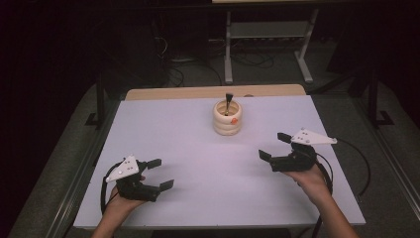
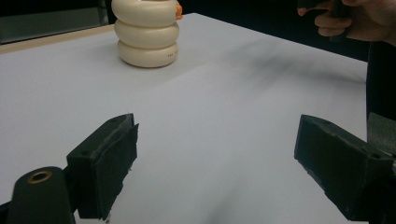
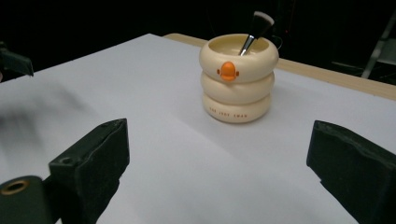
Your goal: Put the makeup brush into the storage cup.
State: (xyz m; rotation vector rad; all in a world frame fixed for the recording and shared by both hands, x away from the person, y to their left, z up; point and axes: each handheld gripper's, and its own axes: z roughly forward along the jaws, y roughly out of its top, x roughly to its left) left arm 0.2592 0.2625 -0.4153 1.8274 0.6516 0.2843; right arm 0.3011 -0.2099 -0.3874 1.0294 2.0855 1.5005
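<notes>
White table (image 1: 208,163): cup (image 1: 227,118) (brush inside) beyond both tools.

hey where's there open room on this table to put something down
Most of the white table is bare: the wide middle between the left gripper and right gripper, and the far-left corner. The one occupied spot is at the far edge, where the cream holder with a brush stands.

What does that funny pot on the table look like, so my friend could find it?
Look at the white table, toward its far edge, between and beyond the two grippers. There stands a cream pot shaped like three fat rings stacked up. It has a little orange duck beak on its top ring and a brush poking out of it.
</notes>
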